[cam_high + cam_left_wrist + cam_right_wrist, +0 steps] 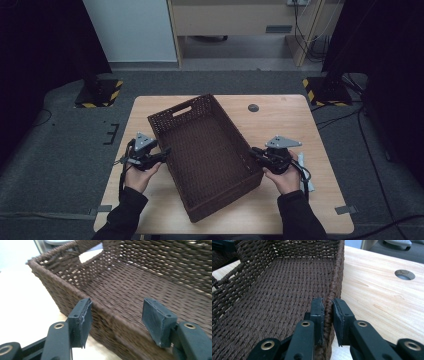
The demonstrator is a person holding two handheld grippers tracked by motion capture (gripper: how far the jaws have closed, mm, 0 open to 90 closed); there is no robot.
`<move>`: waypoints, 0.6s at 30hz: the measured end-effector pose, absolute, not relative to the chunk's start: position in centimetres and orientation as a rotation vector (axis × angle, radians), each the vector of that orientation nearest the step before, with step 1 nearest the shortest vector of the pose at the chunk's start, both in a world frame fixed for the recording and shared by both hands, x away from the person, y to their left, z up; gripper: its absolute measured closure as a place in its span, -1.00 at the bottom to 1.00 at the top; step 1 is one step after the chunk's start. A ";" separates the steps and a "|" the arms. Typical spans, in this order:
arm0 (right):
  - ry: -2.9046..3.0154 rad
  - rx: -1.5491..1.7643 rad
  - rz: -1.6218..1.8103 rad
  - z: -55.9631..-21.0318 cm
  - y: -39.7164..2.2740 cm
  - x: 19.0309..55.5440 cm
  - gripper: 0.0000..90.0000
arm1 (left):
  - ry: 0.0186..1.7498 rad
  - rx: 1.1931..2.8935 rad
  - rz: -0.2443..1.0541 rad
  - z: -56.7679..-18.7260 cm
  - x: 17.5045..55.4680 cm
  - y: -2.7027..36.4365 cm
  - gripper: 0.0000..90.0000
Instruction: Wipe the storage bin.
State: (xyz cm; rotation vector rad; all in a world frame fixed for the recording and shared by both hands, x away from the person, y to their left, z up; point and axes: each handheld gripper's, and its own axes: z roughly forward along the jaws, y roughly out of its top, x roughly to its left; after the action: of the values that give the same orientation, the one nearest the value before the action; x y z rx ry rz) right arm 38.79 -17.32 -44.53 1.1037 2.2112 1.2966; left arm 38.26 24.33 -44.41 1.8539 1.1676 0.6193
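I have the brown woven basket (205, 155) lying at an angle in the middle of the high view, on the light wooden table (290, 125), its handle-cutout end toward the upper left of the frame and its near corner toward the bottom edge. My right gripper (327, 307), at centre right in the high view, is pinched onto the basket's right-hand wall: in the right gripper view the rim stands between the two pads and both press on it. My left gripper (120, 315), at centre left in the high view, has its jaws wide apart; in the left gripper view they straddle the left-hand rim, one pad outside the wall and one over the inside, neither pressing. So I judge the two-handed hold on the basket half made: one side gripped, the other side yet to be clamped, and any lift or shift of the basket not begun. The basket is empty. I can read no brand, label or writing anywhere.
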 end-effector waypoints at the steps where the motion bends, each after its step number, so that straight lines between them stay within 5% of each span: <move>1: 2.208 1.103 1.291 -44.5 -17.3 38.7 0.76 | 1.156 1.858 0.611 -44.3 37.9 24.3 -0.13; 18: 2.196 1.073 1.352 -44.5 -16.3 38.9 0.65 | 1.148 1.836 0.593 -45.3 39.5 24.2 -0.04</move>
State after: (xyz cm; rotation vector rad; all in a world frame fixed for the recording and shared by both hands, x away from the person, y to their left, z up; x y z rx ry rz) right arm 38.88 -16.31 -44.50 1.0732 2.1956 1.3520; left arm 39.49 24.25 -45.29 1.8364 1.1481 0.5931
